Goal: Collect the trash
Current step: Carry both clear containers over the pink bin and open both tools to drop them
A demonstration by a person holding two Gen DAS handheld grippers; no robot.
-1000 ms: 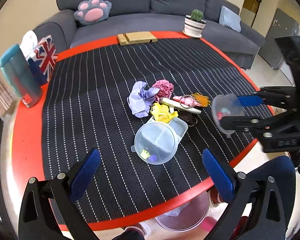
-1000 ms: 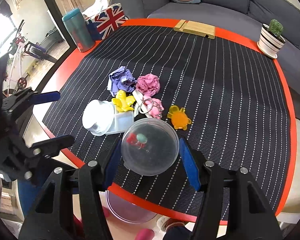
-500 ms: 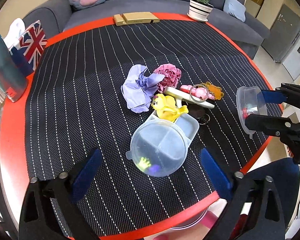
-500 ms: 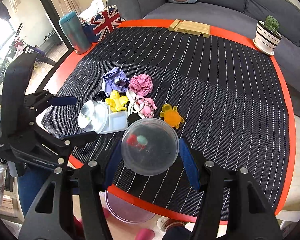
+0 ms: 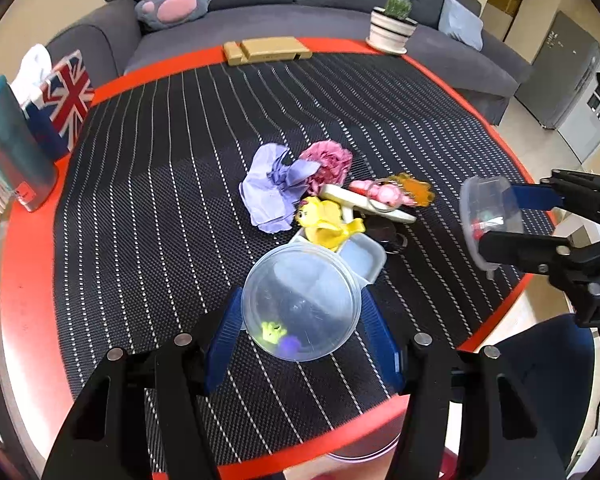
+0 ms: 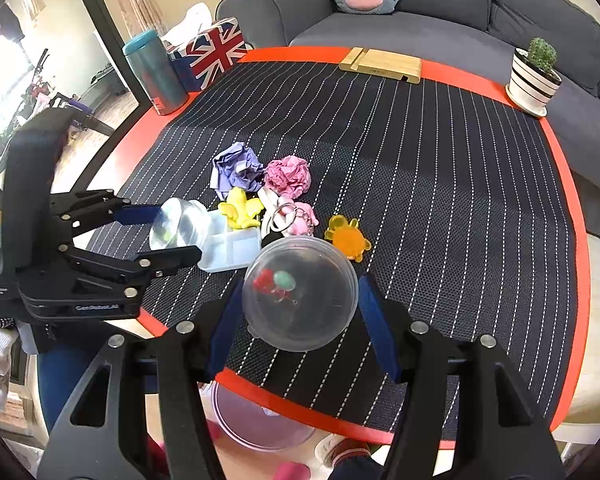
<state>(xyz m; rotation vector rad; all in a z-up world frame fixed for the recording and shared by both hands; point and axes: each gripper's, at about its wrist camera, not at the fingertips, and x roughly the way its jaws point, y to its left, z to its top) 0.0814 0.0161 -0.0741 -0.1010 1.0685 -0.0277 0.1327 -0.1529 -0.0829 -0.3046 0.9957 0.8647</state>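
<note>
The left gripper (image 5: 302,322), wide open a second ago, is being closed around a clear capsule (image 5: 300,304) just in front of the white tray (image 5: 362,258). Another capsule (image 6: 300,294) is clamped in the right gripper (image 6: 298,312), half open, near the tabletop (image 6: 460,208) edge.

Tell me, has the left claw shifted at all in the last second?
Yes. The left claw has come in from the table's edge toward the white tray, and its jaws are closing around the clear round tub.
</note>
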